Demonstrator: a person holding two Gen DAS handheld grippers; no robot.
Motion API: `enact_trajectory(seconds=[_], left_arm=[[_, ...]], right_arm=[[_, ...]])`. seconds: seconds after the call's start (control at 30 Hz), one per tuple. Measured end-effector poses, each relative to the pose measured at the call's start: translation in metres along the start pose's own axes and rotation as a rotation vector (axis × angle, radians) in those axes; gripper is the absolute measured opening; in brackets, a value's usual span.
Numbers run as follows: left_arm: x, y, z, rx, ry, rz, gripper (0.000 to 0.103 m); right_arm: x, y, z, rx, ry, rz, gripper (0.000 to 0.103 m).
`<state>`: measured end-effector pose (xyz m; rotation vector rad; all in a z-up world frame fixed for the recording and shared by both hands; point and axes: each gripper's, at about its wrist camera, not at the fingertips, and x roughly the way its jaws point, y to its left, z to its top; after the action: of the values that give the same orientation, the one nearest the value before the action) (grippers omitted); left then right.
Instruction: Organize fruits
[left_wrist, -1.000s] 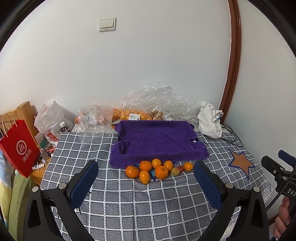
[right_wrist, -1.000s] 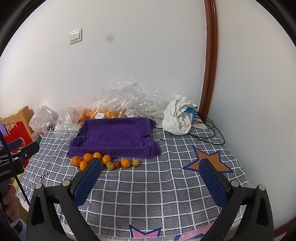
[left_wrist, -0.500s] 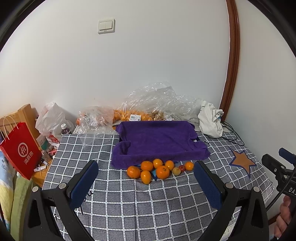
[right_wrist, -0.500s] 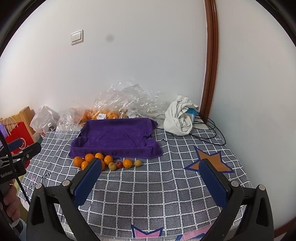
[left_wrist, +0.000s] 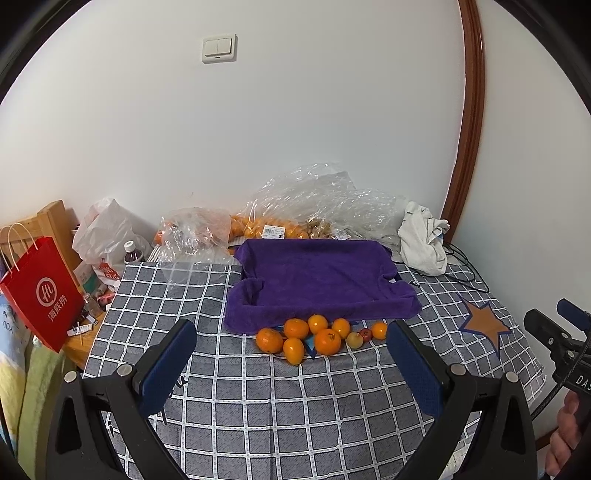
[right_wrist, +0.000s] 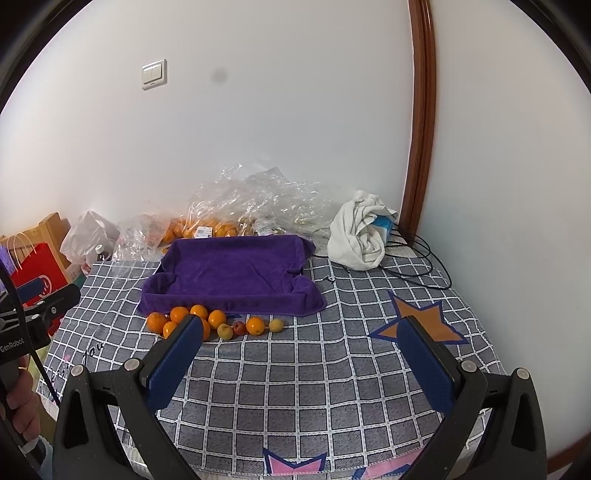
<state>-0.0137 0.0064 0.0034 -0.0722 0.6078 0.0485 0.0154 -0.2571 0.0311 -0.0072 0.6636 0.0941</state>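
Observation:
Several oranges (left_wrist: 327, 341) (right_wrist: 180, 314), two small yellow fruits (right_wrist: 225, 331) and a small red fruit (left_wrist: 365, 334) (right_wrist: 239, 327) lie in a cluster on the grey checked cloth, just in front of a tray lined with a purple towel (left_wrist: 317, 280) (right_wrist: 232, 271). The tray holds nothing. My left gripper (left_wrist: 291, 352) is open and empty, above the cloth in front of the fruit. My right gripper (right_wrist: 303, 345) is open and empty, right of the fruit cluster.
Clear plastic bags (left_wrist: 314, 203) holding more oranges lie against the wall behind the tray. A crumpled white cloth (right_wrist: 360, 234) and black cables (right_wrist: 417, 254) are at the back right. A red paper bag (left_wrist: 40, 295) and clutter stand off the table's left edge.
Both grippers have drifted slightly; the fruit and tray sit a little lower in the left view. Nothing was grasped or moved.

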Motion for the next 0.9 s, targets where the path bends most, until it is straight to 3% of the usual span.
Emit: enact_trajectory(seconds=[0.53,0.77,0.9], left_arm=[[0.015,0.004,0.003,0.000,0.000,0.007,0.103],[0.049,0.016,-0.004,-0.004,0.039,0.030,0.103],[0.079,0.025,-0.015,-0.004,0.094,0.036,0.103]], right_arm=[[0.018,0.001,0.001,0.004,0.011,0.006,0.103],[0.046,0.002,-0.008,-0.014,0.001,0.031,0.103],[0.078,0.006,-0.017,-0.058,0.050,0.026,0.101]])
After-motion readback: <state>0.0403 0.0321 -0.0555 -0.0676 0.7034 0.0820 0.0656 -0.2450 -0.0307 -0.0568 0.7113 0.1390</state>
